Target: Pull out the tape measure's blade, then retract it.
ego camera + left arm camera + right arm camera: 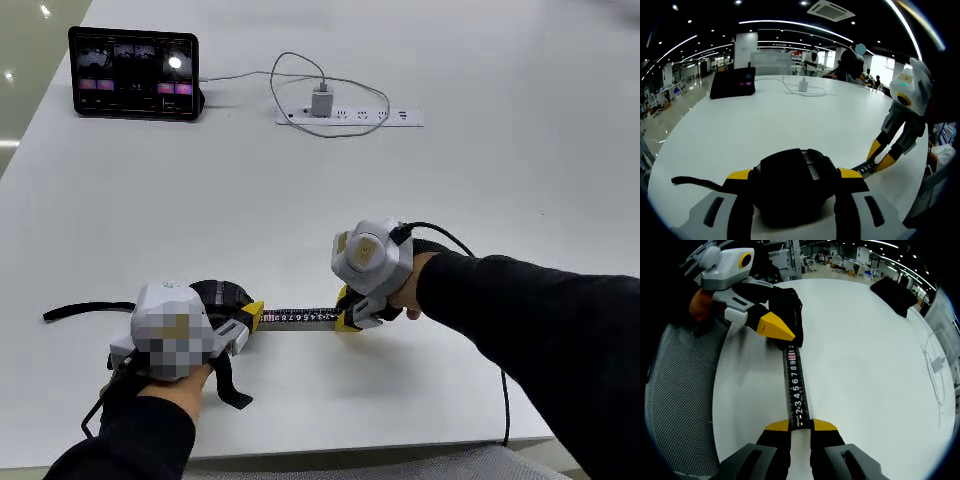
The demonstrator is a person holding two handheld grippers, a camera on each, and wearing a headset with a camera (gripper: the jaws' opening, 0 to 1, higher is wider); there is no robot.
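The white surface (300, 200) carries the black tape measure (222, 297) near-left, clamped by the left gripper (795, 176). Its short exposed blade (795, 390) runs right, its tip pinched in the right gripper (800, 426). The pull likely goes best straight and low, with the case pinned.

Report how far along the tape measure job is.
Done: the left gripper clamps the tape measure case and the right gripper pinches the blade at its tip. In hand: the pull, with a short stretch out between them, numerals showing. Left: retracting the blade, not yet done.
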